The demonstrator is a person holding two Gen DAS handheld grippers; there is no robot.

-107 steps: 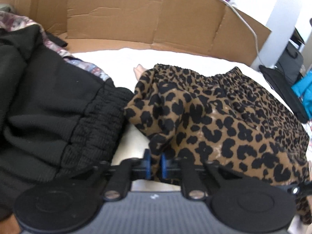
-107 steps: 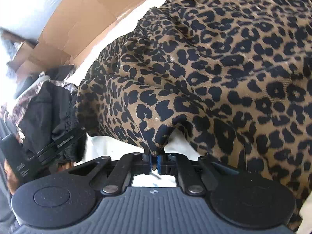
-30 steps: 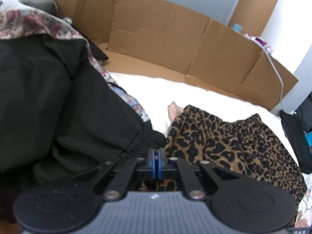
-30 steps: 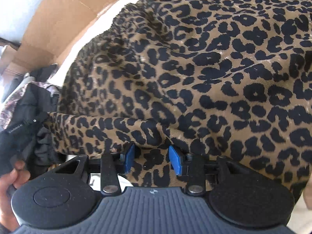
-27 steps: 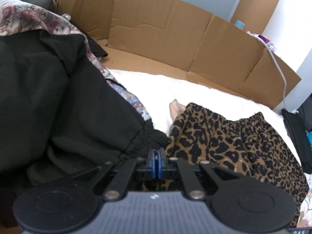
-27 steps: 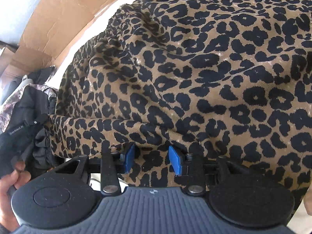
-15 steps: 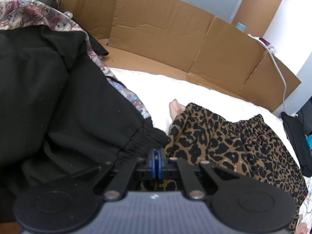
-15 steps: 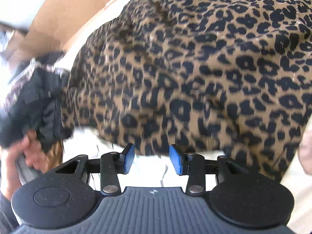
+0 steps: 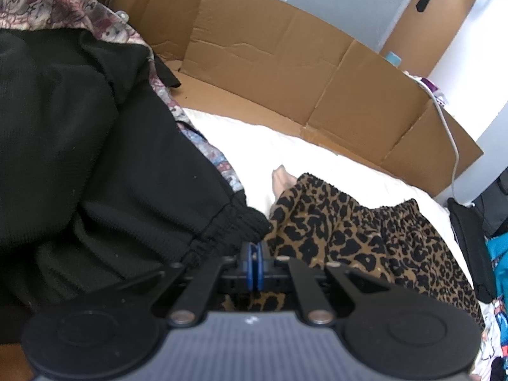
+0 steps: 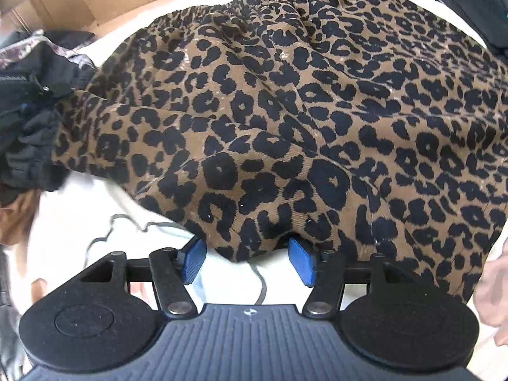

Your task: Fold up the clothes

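My right gripper [image 10: 247, 262] has just been spreading its fingers [image 10: 193, 260], and they now stand well apart, wider than a second ago. The near hem of the leopard-print skirt [image 10: 285, 111] dips down between the two blue pads, but neither pad presses on it, so I hold nothing on this side. A second ago that hem was gathered in a fold right over my fingers; now it lies flatter, and the white bed sheet [image 10: 95, 222] shows under the fingers, with a thin grey cord [image 10: 127, 220] on it.

My left gripper [image 9: 253, 265] has its fingers closed tight, blue pads together, as in the earlier views. They sit at the skirt's left edge, where the leopard cloth [image 9: 349, 238] meets the ribbed cuff of a black garment [image 9: 95, 174]. Whether a bit of the skirt is pinched between them I cannot tell, since the pads hide that spot.

The skirt lies spread on the white bed, its elastic waistband toward the cardboard wall [image 9: 285, 73] at the far side. The black garment is heaped at its left, touching it, over a floral fabric [image 9: 63, 9]. In the left view the scene looks almost the same as a second ago.
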